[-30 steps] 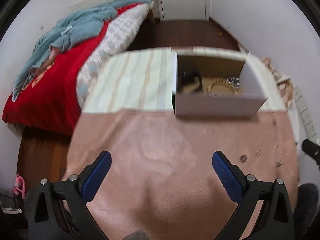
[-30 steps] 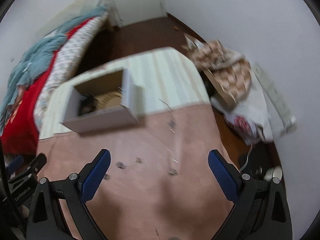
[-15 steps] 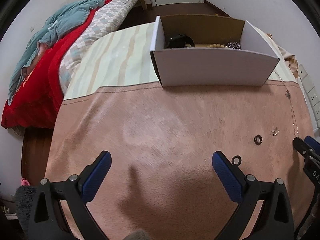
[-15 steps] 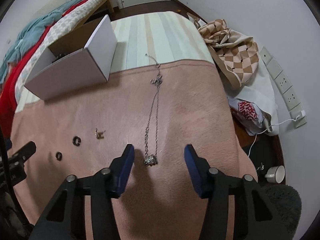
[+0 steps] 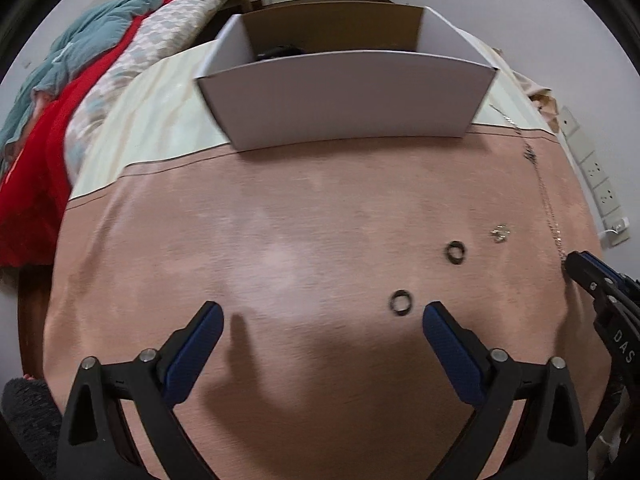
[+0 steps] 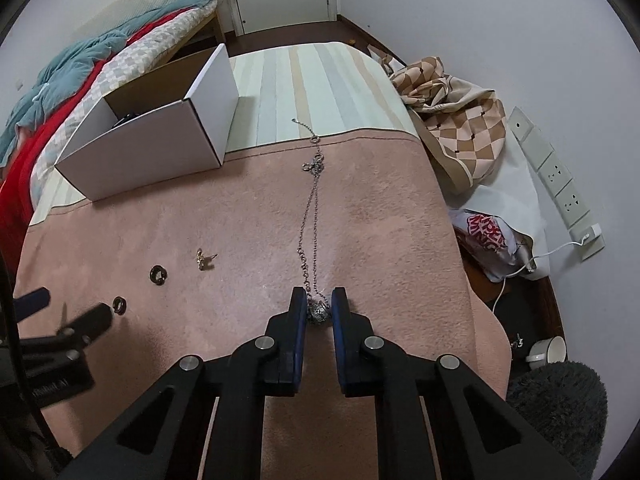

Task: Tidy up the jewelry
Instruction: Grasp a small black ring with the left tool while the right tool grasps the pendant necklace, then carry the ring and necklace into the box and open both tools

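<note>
Right tongs (image 6: 319, 307) closed to a narrow gap around the pendant (image 6: 318, 311) at the near end of the necklace (image 6: 310, 216); whether the blue pads already pinch it or only bracket it cannot be told for certain, though contact looks likely. The chain runs away from the tongs in a nearly straight line across the pink cloth (image 6: 380, 240) toward the striped cloth (image 6: 304, 88), all of it lying flat on the bench. Left tongs (image 5: 320, 324) stand wide open and empty above the cloth, with one dark ring (image 5: 401, 302) just inside the right finger (image 5: 448, 344) and a second ring (image 5: 456, 252) and a small earring (image 5: 500, 233) farther off. The white box (image 6: 160, 140) (already holding some dark items) sits at the far left of the bench. Step in hand, as judged: securing the necklace for transfer. The next move calls for a firm pinch, then a lift high enough that the trailing chain clears the box wall.
</note>
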Demonstrator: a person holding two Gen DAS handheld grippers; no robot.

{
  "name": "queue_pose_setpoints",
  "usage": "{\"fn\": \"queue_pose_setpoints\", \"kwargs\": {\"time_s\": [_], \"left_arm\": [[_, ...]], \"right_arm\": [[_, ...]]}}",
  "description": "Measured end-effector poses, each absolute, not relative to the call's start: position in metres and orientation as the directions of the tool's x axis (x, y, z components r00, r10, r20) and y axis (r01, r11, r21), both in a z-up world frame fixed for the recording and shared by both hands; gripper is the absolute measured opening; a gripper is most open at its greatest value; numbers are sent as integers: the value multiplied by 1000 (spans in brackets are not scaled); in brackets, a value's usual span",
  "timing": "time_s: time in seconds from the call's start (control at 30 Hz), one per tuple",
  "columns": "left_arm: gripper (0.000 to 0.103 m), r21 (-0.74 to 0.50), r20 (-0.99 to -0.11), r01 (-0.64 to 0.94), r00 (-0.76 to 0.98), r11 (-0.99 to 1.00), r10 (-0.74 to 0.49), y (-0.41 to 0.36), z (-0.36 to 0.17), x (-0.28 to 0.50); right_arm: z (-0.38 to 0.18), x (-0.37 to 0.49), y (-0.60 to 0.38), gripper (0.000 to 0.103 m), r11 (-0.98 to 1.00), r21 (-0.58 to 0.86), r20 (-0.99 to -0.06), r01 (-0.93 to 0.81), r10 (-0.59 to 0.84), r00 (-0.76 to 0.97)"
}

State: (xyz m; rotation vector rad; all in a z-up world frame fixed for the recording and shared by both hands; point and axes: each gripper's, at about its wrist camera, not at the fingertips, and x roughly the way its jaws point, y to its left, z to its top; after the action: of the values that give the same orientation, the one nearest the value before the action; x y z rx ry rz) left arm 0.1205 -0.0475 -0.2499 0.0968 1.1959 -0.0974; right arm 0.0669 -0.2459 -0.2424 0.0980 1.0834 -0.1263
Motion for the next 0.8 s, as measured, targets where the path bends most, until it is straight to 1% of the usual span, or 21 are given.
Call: {"fn": "queue_pose_setpoints", "kwargs": {"time_s": [0.03,0.07,0.1,0.17,0.2,0.23,0.27,0.3,0.33,0.37,0.5,0.63,0.8], "left_arm": [[84,17,-932,135,360,991,-33,-51,-251,120],[76,11,-933,146,356,989,-42,-55,-252,120],[72,7,-930,152,364,988,-50,-58,-250,119],[56,0,-926,169,373,986,-64,-63,-247,118],[50,-2,-924,174,376,985,-69,-65,-246,118],[38,-6,-922,183,379,983,-76,-67,-245,117],[29,-7,-921,188,381,982,-80,-68,-245,117],[24,-6,-920,195,383,981,-82,-70,-244,117],[13,-8,-919,201,384,980,-86,-72,-243,116],[10,-7,-919,203,384,979,-86,-74,-243,115],[10,-11,-917,212,387,977,-94,-73,-243,115],[10,-14,-913,211,396,977,-98,-68,-236,113],[10,-33,-898,211,424,977,-122,-62,-216,114]], "right_arm": [[-242,66,-246,13,988,18,-886,153,-55,460],[-243,66,-246,13,988,15,-887,156,-59,459],[-244,66,-248,13,987,14,-887,158,-60,457],[-244,65,-247,13,987,13,-889,163,-63,453],[-244,65,-248,13,986,12,-889,164,-65,453],[-244,65,-248,13,986,13,-889,166,-64,453],[-244,65,-249,13,986,13,-889,167,-65,453],[-243,65,-249,13,985,13,-888,170,-67,455],[-242,64,-249,13,985,13,-887,171,-68,457],[-242,64,-249,13,985,14,-886,173,-68,458],[-236,64,-250,13,984,21,-880,177,-66,470],[-225,63,-251,13,982,67,-875,179,-29,483],[-193,65,-245,13,980,131,-848,150,32,530]]}}
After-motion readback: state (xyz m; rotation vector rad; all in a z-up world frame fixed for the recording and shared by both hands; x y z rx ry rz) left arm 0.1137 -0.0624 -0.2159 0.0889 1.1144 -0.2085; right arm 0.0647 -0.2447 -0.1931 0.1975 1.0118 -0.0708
